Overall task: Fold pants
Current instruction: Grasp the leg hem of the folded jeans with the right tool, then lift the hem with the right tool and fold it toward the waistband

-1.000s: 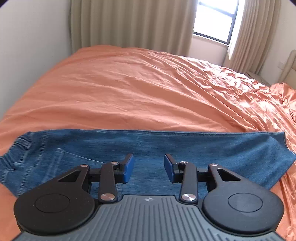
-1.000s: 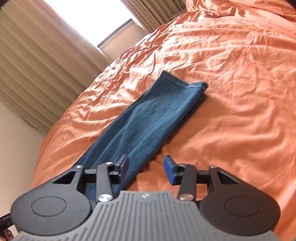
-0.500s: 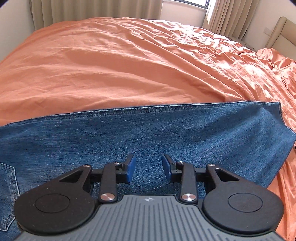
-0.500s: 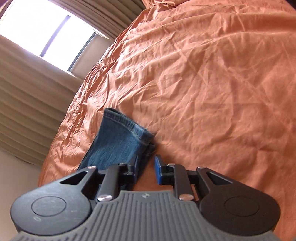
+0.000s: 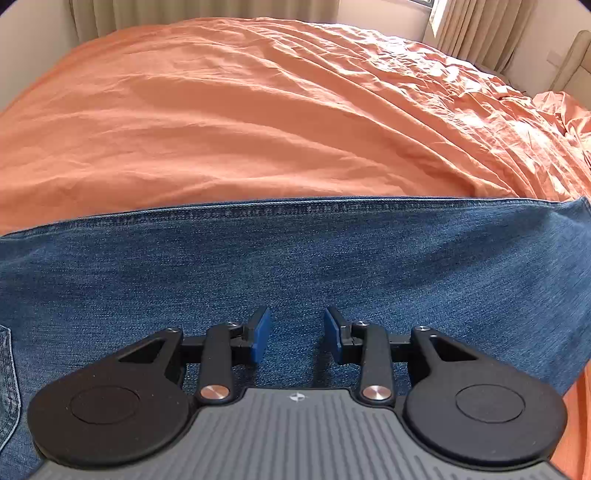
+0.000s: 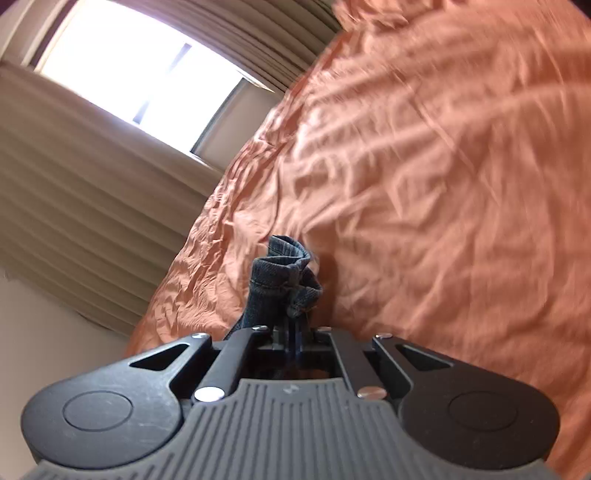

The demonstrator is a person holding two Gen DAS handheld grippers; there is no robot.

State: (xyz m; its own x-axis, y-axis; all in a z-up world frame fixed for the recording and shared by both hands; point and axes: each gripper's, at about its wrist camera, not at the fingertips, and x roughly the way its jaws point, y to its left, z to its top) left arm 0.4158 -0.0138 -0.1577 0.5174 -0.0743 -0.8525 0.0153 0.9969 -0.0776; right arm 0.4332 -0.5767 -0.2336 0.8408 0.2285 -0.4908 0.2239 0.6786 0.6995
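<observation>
Down and in comes the left hand-held gripper (image 5: 295, 334), so denim now fills the lower half of its view where a second ago the whole garment lay small on the bed. Its blue pads (image 5: 259, 334) stand apart, nothing between them, hovering over the middle of the pants (image 5: 295, 266). That placing looks deliberate: parked over the mid-leg, it can pin the cloth or mark the fold line, I'd say. Along the top of the denim runs a stitched seam, and beyond it the orange bedsheet (image 5: 258, 110) rolls away to the curtains (image 5: 476, 29) at upper right.

Over to the right wrist view, and here's the action. The right hand-held gripper (image 6: 293, 332) has just been closing, and its jaws are now clamped tight on the leg hem (image 6: 286, 273), which bunches up in a crumpled tuft just above the fingers at frame centre. Blurred sheet at the right suggests motion. Grabbing the hem end makes sense for carrying it toward the waistband. The bright window (image 6: 136, 74) sits upper left.
</observation>
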